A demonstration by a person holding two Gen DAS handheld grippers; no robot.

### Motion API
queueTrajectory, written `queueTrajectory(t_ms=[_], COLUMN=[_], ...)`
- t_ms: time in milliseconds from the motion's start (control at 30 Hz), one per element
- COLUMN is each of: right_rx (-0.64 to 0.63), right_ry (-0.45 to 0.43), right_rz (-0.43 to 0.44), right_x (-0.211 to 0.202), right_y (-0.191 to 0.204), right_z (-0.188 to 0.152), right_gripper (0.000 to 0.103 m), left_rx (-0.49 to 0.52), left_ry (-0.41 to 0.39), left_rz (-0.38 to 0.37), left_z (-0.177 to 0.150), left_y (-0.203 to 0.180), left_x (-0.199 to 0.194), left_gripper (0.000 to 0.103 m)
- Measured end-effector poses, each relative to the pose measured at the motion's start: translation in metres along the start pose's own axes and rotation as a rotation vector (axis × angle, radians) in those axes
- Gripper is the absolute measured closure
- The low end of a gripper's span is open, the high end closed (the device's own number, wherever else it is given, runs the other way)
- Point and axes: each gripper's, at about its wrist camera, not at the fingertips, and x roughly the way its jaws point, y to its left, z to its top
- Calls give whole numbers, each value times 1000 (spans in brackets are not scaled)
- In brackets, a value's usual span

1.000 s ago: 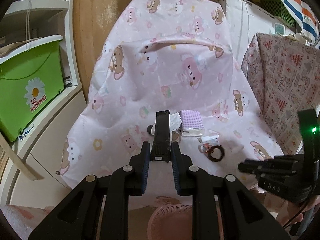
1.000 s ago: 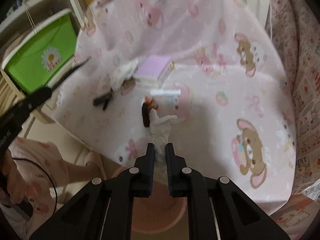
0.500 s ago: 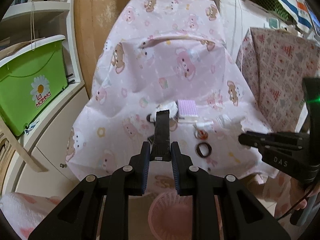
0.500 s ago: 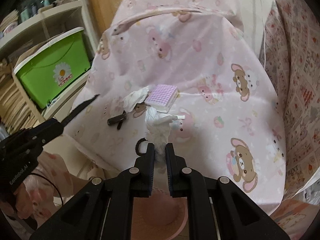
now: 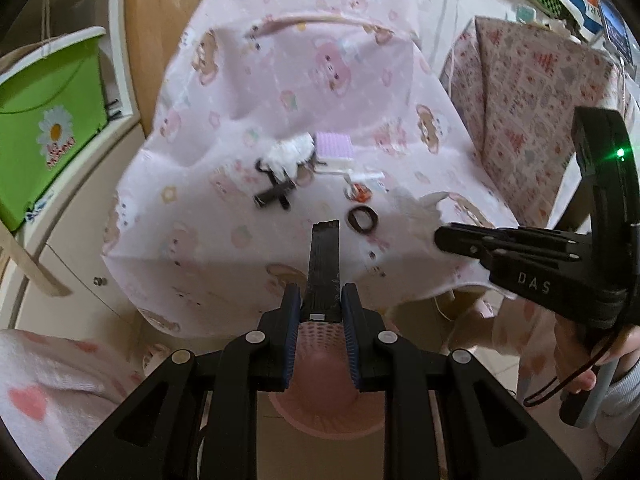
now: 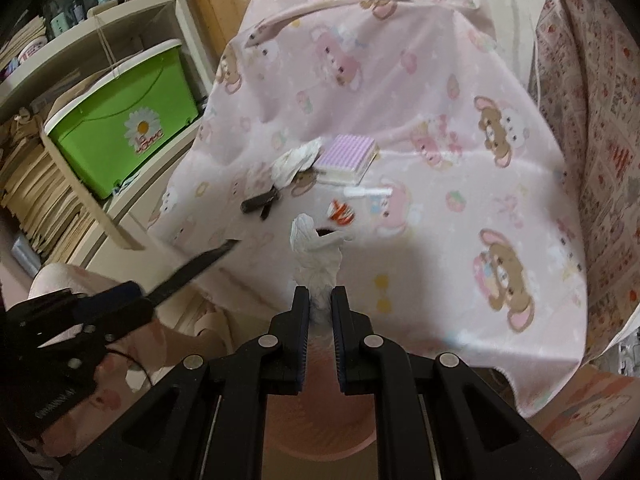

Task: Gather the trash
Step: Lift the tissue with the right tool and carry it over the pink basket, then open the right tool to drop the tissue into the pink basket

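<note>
Left gripper (image 5: pixel 321 306): fingers clamped on a flat black strip (image 5: pixel 325 258), held over the pink basket (image 5: pixel 320 408) near the worktop (image 5: pixel 192 240) edge. Right gripper (image 6: pixel 320 306): fingers pinched on a crumpled white tissue (image 6: pixel 316 256), also over the basket. Only the left view shows the dark ring (image 5: pixel 363 220) whole; the tissue hides most of it from the right.

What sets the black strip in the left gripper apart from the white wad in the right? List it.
The black strip is flat, stiff and straight; the crumpled tissue is white, soft and bunched. The left gripper stands wider than the right gripper. Both are clamped above the pink basket.
</note>
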Motion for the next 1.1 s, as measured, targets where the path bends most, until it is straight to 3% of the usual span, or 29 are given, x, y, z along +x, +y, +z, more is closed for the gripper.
queueTrajectory(t_ms=[67, 233, 467, 567, 733, 867, 967, 1100], right_rx=[-13, -44, -61, -99, -99, -61, -51, -72], right_ry=[26, 75, 187, 231, 305, 363, 402, 445], right_rz=[4, -8, 29, 4, -37, -55, -68, -87], right_x=[4, 10, 29, 43, 69, 92, 108, 126], right_y=[4, 12, 13, 17, 12, 4, 1, 1], right_z=[-5, -17, -31, -40, -51, -58, -65, -77], right_gripper=[91, 91, 91, 90, 90, 90, 90, 90], left_rx=[20, 50, 4, 25, 100, 52, 106, 51], left_ry=[21, 87, 304, 403, 519, 647, 650, 686], left_rz=[-40, -52, -89, -107, -61, -65, -40, -45], left_z=[-1, -4, -23, -24, -14, -12, -22, -38], left_y=[-5, -10, -6, -11, -13, -7, -15, -12], left_x=[6, 22, 61, 79, 115, 153, 167, 181], left_gripper=[83, 83, 83, 83, 83, 83, 83, 83])
